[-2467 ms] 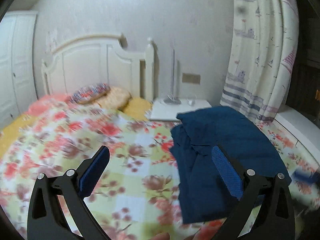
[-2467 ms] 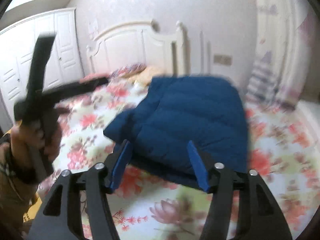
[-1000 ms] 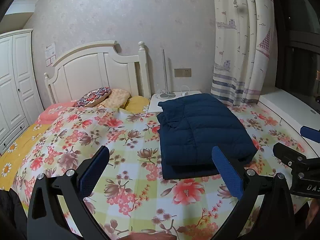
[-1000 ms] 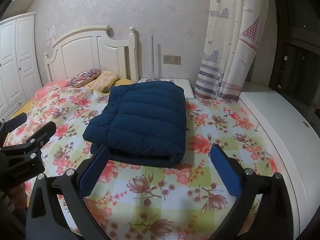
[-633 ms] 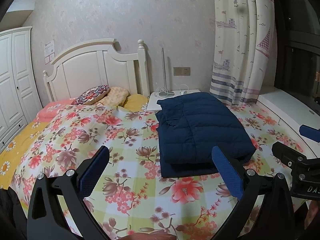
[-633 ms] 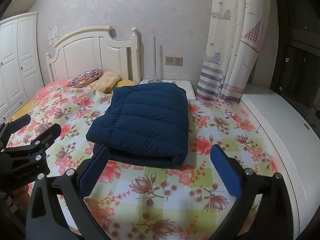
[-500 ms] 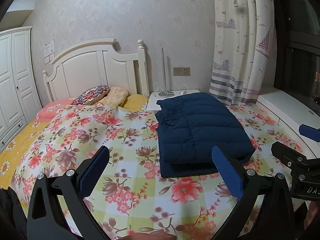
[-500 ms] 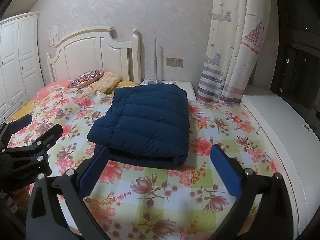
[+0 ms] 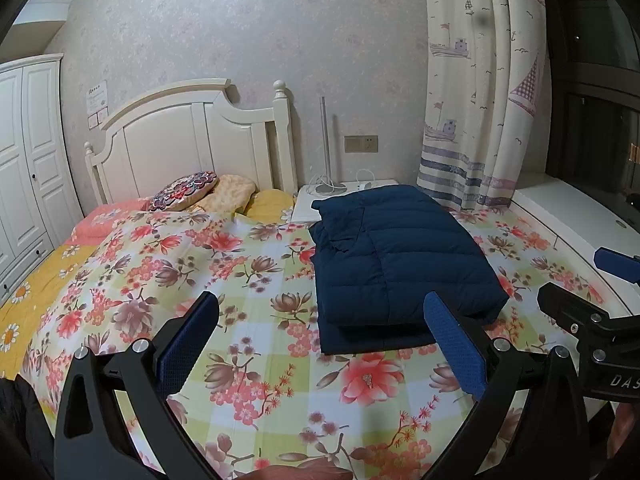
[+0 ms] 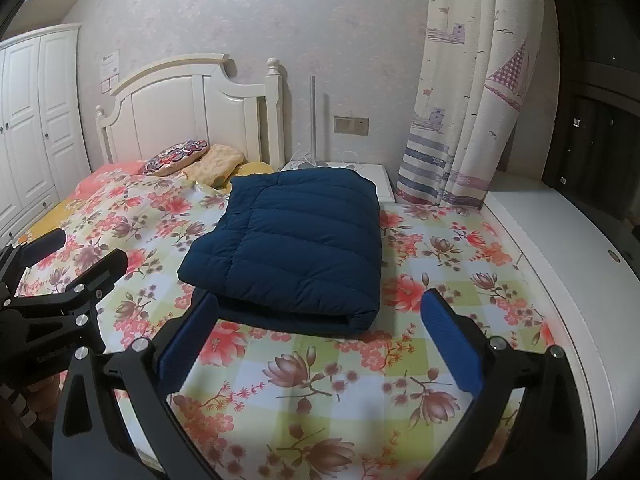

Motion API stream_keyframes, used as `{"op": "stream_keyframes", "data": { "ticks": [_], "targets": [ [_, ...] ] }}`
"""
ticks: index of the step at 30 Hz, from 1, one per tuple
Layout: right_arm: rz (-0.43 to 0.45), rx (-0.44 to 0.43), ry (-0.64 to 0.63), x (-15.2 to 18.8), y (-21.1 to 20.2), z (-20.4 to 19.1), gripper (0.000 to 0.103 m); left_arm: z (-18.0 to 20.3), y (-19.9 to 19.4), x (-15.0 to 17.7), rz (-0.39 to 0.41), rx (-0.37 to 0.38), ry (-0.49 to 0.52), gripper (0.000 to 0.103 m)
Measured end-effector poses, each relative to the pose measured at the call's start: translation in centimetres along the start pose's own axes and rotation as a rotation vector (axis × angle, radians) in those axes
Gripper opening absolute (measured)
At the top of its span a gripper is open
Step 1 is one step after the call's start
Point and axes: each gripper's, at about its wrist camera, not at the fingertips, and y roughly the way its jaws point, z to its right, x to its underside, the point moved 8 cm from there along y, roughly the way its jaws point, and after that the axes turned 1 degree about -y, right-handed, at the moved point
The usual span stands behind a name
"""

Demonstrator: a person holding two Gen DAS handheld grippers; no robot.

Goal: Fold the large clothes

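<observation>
A navy quilted jacket lies folded into a thick rectangle on the flowered bedspread, toward the bed's right side. My left gripper is open and empty, held back from the jacket above the spread's near end. Open and empty too, my right gripper hovers just short of the jacket's near folded edge. Each gripper shows in the other's view: the right gripper at the right edge, the left gripper at the left edge.
A white headboard and pillows are at the bed's far end, beside a white nightstand with a lamp pole. A sailboat curtain hangs right, over a white ledge. A white wardrobe stands left.
Both grippers have drawn back from the jacket, and the right one has opened wider. In the last second both views have held almost still. The jacket lies folded and untouched.
</observation>
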Motion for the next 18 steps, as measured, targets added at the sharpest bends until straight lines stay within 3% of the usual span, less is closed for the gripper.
{"op": "stream_keyframes", "data": {
  "ticks": [18],
  "targets": [
    [-0.001,-0.004,-0.002,0.06,-0.06,-0.37,0.101,0.00,-0.02,0.01,-0.001,0.000,0.001,0.098]
  ]
}}
